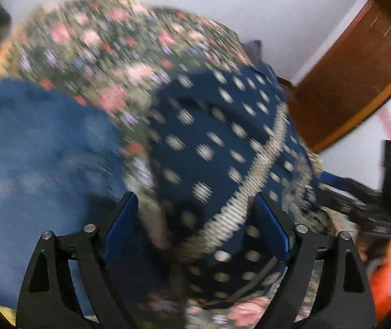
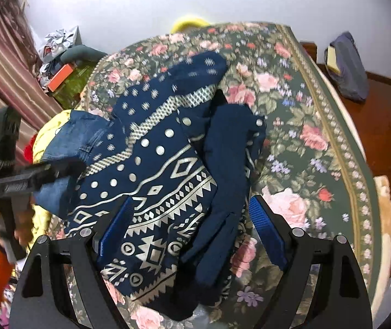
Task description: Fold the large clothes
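A navy garment with silver dots and geometric bands (image 2: 168, 164) lies crumpled on a floral bedspread (image 2: 305, 126). It also shows, blurred, in the left wrist view (image 1: 209, 142). My right gripper (image 2: 192, 219) is open, its blue pads either side of the garment's patterned hem, just above it. My left gripper (image 1: 195, 213) is open with the garment's trimmed edge between its fingers; I cannot tell if it touches. The left gripper's body (image 2: 17, 181) shows at the garment's left side in the right wrist view.
Blue jeans (image 2: 80, 134) and a yellow cloth (image 2: 44, 137) lie left of the garment. An orange box (image 2: 61, 78) and clutter sit by the striped curtain (image 2: 0, 76). A dark bag (image 2: 346, 65) rests on the wooden floor (image 2: 387, 126) right of the bed.
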`<state>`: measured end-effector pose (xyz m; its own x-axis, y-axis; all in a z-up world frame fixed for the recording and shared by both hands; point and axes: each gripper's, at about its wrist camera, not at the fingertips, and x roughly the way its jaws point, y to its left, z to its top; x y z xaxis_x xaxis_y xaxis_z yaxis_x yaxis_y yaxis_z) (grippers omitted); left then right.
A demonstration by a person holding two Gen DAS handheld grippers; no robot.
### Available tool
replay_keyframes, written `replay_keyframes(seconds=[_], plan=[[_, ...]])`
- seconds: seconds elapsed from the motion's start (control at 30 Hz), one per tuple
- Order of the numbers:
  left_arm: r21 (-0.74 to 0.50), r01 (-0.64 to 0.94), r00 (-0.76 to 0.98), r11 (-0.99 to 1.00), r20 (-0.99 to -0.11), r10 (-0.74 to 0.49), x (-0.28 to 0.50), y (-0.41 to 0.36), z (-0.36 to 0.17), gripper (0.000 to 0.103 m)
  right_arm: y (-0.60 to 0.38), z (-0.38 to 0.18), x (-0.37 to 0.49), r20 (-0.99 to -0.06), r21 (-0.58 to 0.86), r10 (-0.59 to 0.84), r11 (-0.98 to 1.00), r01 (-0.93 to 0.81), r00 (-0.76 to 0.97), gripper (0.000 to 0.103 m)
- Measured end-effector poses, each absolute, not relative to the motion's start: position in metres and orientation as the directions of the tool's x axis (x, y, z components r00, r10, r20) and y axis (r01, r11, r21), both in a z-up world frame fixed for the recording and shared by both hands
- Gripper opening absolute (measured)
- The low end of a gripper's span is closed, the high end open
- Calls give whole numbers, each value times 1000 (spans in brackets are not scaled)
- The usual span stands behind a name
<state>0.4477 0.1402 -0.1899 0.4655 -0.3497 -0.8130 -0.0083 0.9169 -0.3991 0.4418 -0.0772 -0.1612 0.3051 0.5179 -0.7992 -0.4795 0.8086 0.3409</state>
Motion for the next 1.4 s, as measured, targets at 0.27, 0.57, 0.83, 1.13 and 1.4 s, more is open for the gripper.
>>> replay_keyframes(seconds=[0.27, 0.57, 0.83, 1.13, 1.4], plan=[[-487, -39, 414, 872, -802, -430, 465, 124, -225, 101, -85, -208, 462, -808, 457, 558, 797, -395, 190, 84], [-475, -49, 421, 879, -807, -413, 476, 114, -228, 103, -76, -213, 479, -756, 545, 633, 749, -376, 166, 90], [-469, -7, 456, 883, -788, -415, 447, 111, -208, 82, -70, -199, 453, -747, 541, 648, 724, -427, 151, 54], [-448, 60, 498, 892, -761, -416, 408, 102, -160, 54, -71, -161, 424, -751, 485, 629, 732, -478, 202, 25], [-401, 112, 614, 909, -692, -380, 376, 120, -92, 51, -55, -112, 407, -694, 475, 670, 702, -531, 265, 24]])
